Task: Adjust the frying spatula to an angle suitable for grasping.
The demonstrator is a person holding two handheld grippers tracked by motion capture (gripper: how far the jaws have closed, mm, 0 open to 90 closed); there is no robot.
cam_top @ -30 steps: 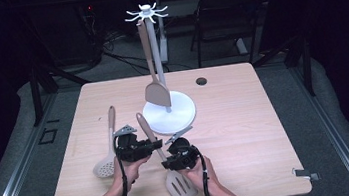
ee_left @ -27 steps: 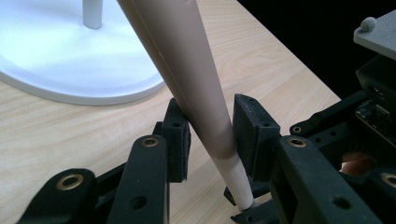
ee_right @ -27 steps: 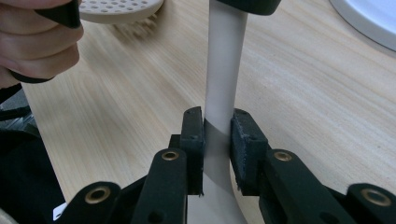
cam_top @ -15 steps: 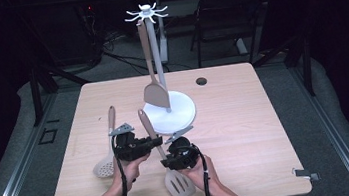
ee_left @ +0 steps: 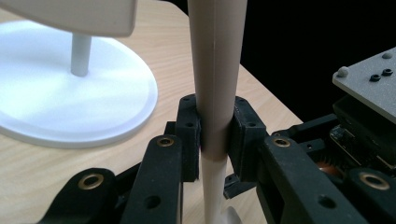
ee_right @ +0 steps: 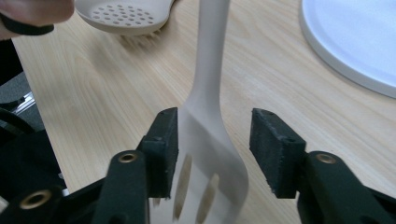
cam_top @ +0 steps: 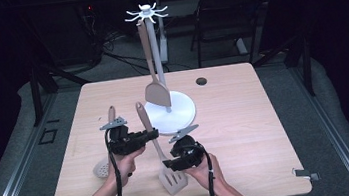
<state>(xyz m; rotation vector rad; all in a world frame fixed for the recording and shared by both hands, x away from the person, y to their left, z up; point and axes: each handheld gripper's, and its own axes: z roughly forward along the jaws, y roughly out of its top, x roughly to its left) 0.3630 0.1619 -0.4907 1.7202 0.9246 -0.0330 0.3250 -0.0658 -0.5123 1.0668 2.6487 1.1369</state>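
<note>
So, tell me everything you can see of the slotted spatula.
The slotted spatula is beige and looks like matte plastic or silicone: a long rounded handle widening into a flat blade cut with slots. It stands tilted, handle up and leaning toward the stand, blade low near the table. The left gripper is shut on the handle partway up. The right gripper has its jaws open on either side of the blade's neck; one pad seems to touch its edge.

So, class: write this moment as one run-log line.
left tool: shut on slotted spatula handle | right tool: open around its blade | skimmer: on table | rack: one spatula hanging
</note>
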